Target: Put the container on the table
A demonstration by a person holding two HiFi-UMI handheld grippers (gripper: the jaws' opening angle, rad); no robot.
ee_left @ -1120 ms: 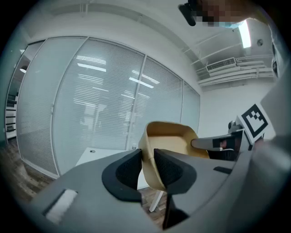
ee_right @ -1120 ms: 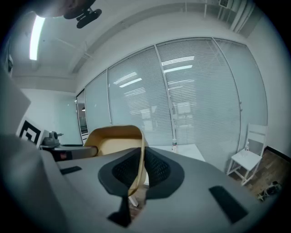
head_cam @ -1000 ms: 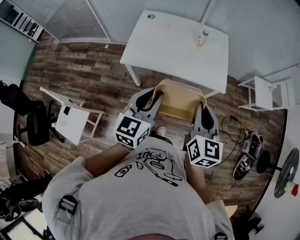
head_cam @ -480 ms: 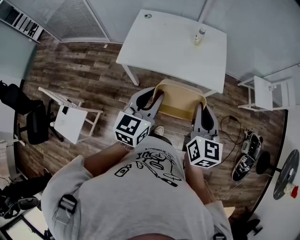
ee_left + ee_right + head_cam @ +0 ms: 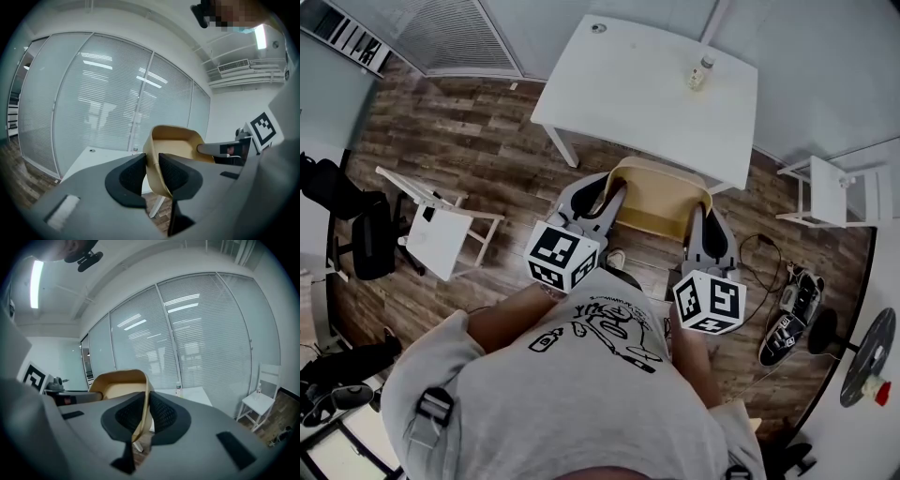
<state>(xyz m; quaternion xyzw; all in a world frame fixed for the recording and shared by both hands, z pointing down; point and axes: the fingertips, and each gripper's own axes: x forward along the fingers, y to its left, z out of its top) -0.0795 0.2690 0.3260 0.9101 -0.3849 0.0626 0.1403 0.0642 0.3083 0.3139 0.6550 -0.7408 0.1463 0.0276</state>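
**Container held in the air by both side walls, short of the surface**

The left hand-held gripper pinches the left wall of the container. In the left gripper view its dark pads close on the thin tan wall, one pad inside the tub and one outside. The right hand-held gripper does the same on the opposite wall, and in the right gripper view that wall runs straight between the two ribbed pads. The container hangs between the two grippers in front of the person's chest, above the wooden floor. Its far rim is near the closest edge of the white surface but it does not rest on it. A small bottle stands upright toward the far right part of that surface.

Compared with a second ago, little differs — both pinches are the same and the container keeps its place between the grippers. Only the surface and floor have slid slightly in the head view.

The container is an open-topped tub in a tan colour, with thin walls and rounded corners — the part of its inside that shows looks empty.
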